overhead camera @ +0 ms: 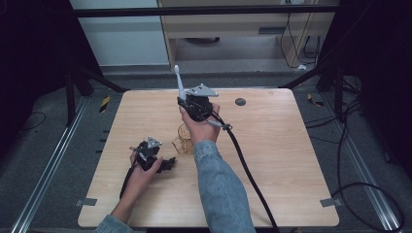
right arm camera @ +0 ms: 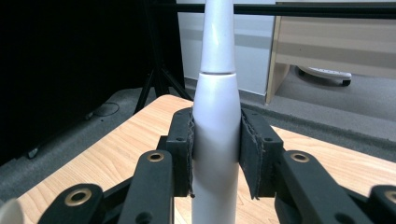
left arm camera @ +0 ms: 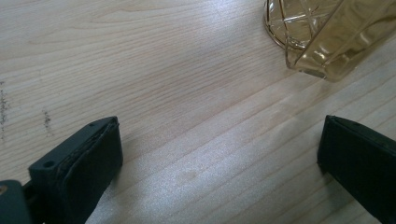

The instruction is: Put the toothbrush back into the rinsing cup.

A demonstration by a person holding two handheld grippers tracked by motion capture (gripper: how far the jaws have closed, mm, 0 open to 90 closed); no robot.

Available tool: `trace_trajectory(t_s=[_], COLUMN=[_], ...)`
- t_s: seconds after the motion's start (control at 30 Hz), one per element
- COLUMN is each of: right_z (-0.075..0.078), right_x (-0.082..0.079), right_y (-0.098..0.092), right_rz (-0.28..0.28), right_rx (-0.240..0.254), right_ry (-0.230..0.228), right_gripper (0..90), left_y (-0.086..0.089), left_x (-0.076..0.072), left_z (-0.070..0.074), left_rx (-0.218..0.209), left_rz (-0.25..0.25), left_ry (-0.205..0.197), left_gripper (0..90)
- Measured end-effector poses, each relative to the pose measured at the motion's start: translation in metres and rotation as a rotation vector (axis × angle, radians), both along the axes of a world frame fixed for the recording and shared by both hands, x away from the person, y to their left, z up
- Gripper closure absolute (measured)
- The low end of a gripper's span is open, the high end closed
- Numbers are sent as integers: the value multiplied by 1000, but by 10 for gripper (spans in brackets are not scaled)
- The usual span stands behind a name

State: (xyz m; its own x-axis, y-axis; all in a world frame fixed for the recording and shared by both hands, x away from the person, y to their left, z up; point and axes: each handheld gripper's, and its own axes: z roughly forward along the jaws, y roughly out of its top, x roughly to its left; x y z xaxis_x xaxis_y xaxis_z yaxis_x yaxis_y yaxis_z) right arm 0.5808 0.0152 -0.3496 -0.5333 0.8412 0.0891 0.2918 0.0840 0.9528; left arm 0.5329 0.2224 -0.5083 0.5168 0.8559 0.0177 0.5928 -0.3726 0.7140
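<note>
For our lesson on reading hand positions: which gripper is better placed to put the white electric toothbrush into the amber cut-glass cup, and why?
Right, probably. The right gripper is clamped on the white electric toothbrush, held upright just beyond the amber cut-glass cup. The left gripper rests open on the wooden table, holding nothing.

Both grippers are black with grey three-cornered plates, brass-ringed screw holes and black cables; the sleeves (overhead camera: pixel 221 189) are blue denim.

Dim dark surround, lit table (overhead camera: pixel 272 160), soft sheen; sharp close-ups
</note>
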Motion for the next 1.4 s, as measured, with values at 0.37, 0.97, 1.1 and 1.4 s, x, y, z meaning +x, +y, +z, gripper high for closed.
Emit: trace_trajectory(t_s=[0.37, 0.97, 1.1, 1.4], right_z=[-11, -23, -28, -40], right_x=[-1, -2, -3, -5], right_y=[-8, -6, -7, -6], right_rz=[-21, -32, -36, -30], right_rx=[-6, -14, -16, -36], right_ry=[22, 41, 49, 67], right_gripper=[670, 669, 669, 669], left_y=[1, 1, 1, 1], left_x=[0, 1, 1, 1], left_z=[0, 0, 0, 0], left_rx=[5, 1, 1, 1], left_rz=[-2, -3, -3, -3], left_ry=[1, 1, 1, 1], left_gripper=[0, 0, 0, 0])
